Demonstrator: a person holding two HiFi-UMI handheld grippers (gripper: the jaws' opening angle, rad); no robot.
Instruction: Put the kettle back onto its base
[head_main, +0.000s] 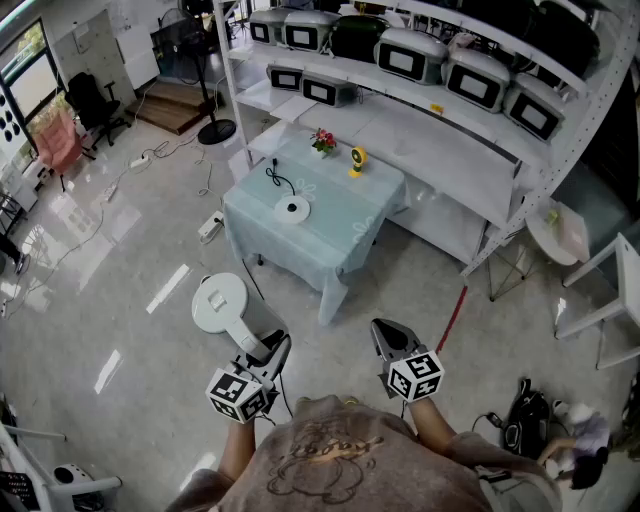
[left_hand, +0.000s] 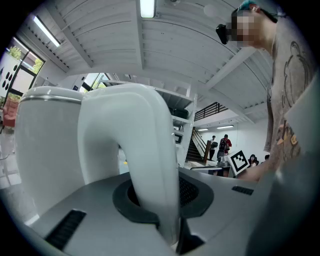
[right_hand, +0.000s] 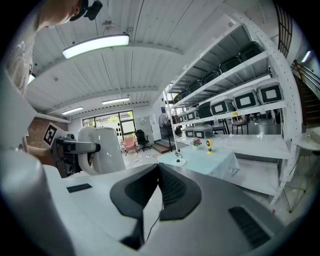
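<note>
A white kettle (head_main: 219, 303) hangs over the floor, short of the table, with my left gripper (head_main: 268, 352) shut on its handle (left_hand: 145, 165). In the left gripper view the kettle's body (left_hand: 45, 145) fills the left side, and the pads press the handle from both sides. The round white base (head_main: 292, 208) with its black cord (head_main: 275, 180) lies on the light blue table (head_main: 345, 245) ahead. My right gripper (head_main: 388, 340) is beside the left one, shut and holding nothing. From the right gripper view (right_hand: 159, 172) I see the kettle (right_hand: 102, 147) at the left and the base (right_hand: 178, 161) farther off.
A pot of flowers (head_main: 323, 141) and a small yellow object (head_main: 357, 160) stand at the table's far edge. White shelves (head_main: 430, 110) with several appliances run behind it. A power strip (head_main: 210, 228) and cables lie on the floor at the left. A red stick (head_main: 452, 315) leans at the right.
</note>
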